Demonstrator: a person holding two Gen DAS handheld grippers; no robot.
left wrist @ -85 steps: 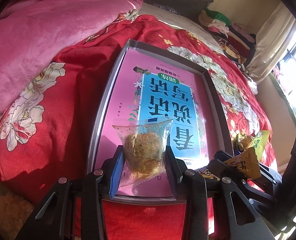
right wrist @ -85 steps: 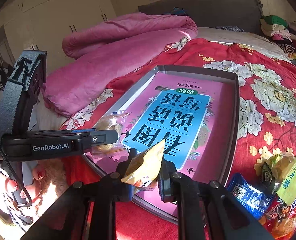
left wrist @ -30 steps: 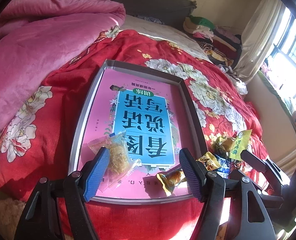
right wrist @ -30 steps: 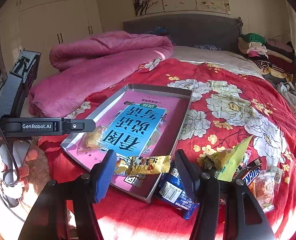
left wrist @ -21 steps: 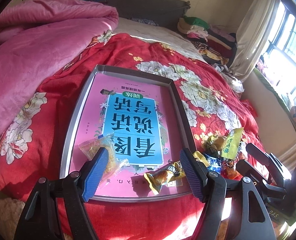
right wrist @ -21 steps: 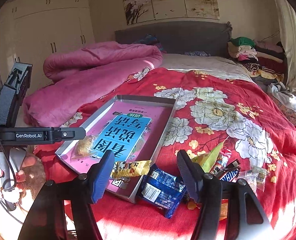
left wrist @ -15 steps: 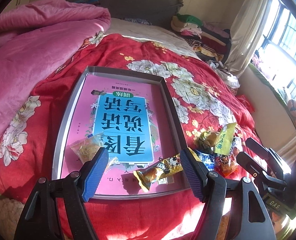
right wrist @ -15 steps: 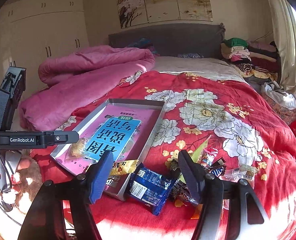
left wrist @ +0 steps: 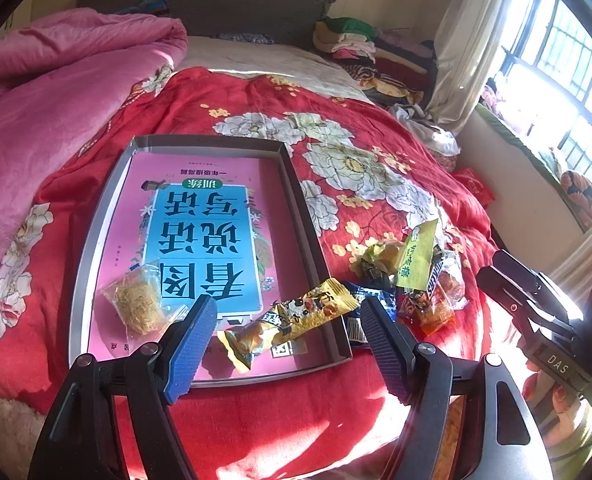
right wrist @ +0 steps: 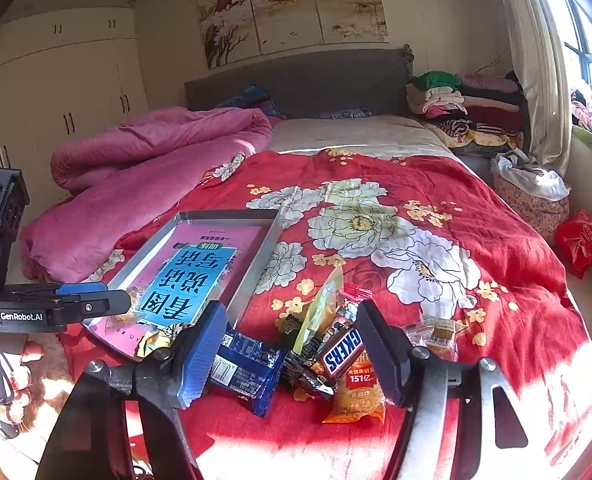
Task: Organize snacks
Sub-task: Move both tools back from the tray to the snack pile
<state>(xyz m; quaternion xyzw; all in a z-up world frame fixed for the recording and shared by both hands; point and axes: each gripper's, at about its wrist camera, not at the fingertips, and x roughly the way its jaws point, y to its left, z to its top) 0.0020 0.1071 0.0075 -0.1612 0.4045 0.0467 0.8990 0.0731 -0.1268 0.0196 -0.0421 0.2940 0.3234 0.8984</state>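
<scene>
A grey tray (left wrist: 95, 236) with a pink-and-blue book inside lies on the red floral bedspread. A clear packet with a floss cake (left wrist: 137, 303) lies at its near left, a long yellow snack packet (left wrist: 291, 320) at its near right across the rim. My left gripper (left wrist: 287, 328) is open and empty above the tray's near edge. My right gripper (right wrist: 291, 340) is open and empty over a loose pile: a blue packet (right wrist: 243, 372), a Snickers bar (right wrist: 342, 354), an orange packet (right wrist: 356, 396) and a green-yellow packet (right wrist: 320, 308). The tray (right wrist: 263, 248) lies to their left.
A rolled pink quilt (left wrist: 55, 80) lies left of the tray. Folded clothes (right wrist: 464, 100) are stacked at the bed's head on the right. A red bag (right wrist: 582, 240) sits by the wall. The bed's near edge is just below both grippers.
Both grippers let go of their packets in the tray, opened wide and drew back and up. The right gripper swung right and now hangs over the snack pile.
</scene>
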